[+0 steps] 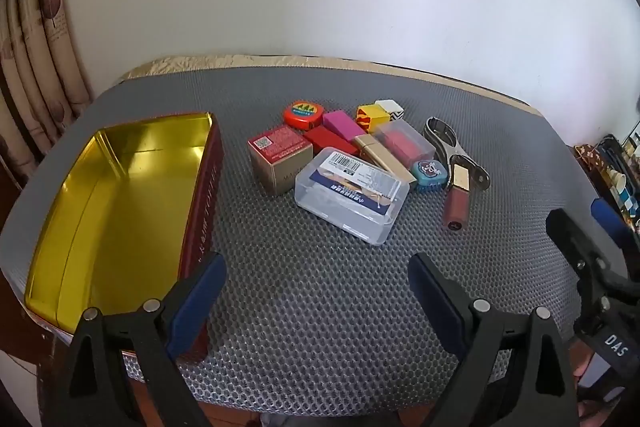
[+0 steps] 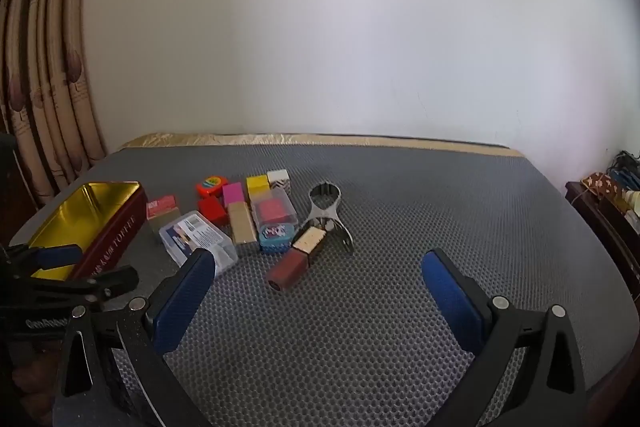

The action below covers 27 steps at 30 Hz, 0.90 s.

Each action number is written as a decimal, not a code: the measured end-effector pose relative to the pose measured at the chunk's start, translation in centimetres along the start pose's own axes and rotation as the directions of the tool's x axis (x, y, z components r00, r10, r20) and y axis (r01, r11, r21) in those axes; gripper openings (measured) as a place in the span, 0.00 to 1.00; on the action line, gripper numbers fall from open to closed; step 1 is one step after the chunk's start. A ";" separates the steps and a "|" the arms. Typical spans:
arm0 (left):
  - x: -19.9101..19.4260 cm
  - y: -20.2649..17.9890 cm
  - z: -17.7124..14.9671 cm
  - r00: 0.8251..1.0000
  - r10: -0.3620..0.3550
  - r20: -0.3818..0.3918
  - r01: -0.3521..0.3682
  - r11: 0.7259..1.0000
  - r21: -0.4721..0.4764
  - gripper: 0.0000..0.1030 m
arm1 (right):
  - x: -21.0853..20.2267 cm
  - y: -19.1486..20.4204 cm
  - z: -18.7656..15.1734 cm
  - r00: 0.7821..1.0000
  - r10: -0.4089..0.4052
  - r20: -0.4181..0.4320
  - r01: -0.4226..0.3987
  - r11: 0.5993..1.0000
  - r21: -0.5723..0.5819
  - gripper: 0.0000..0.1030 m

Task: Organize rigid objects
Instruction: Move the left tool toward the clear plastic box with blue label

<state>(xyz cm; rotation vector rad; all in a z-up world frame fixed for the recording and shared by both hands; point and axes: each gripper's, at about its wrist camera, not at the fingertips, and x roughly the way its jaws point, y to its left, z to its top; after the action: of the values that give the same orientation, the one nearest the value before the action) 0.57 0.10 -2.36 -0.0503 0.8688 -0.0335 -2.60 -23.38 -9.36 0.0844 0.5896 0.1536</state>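
Nothing sorted yet: the tin (image 1: pixel 120 211) looks empty; the cluttered items (image 1: pixel 352 155) lie at its three o'clock; left gripper (image 1: pixel 316 291) and right gripper (image 2: pixel 316 291) both gape wide, holding nothing.

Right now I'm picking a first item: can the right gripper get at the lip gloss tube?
Probably yes. The right gripper is open and empty, and the lip gloss tube lies at the near edge of the pile with only bare mat between. Its far end touches the metal opener.

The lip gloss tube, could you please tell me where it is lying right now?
The lip gloss tube lies on the grey mat at the right edge of the pile, its gold cap against the metal opener, right of the teal brush.
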 end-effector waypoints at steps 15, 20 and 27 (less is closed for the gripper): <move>1.0 -0.5 0.0 1.000 0.019 -0.016 -0.019 0.999 0.027 0.92 | 2.3 -1.9 -1.0 0.997 -0.004 -0.071 0.007 0.999 0.040 1.00; 1.5 -0.4 -0.1 0.999 0.015 -0.032 -0.015 1.000 0.023 0.92 | 2.8 -2.1 -1.2 0.996 -0.003 -0.089 0.007 0.999 0.044 1.00; 2.2 0.5 0.0 0.997 -0.010 -0.071 0.008 1.000 -0.023 0.92 | 3.5 -2.4 -1.4 0.994 -0.014 -0.104 0.017 1.000 0.024 1.00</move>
<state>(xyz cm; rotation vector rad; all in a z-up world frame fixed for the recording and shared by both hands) 2.02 0.45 -4.08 -0.0750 0.9400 -0.0339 -0.27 -25.07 -12.71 0.0966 0.6962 0.1360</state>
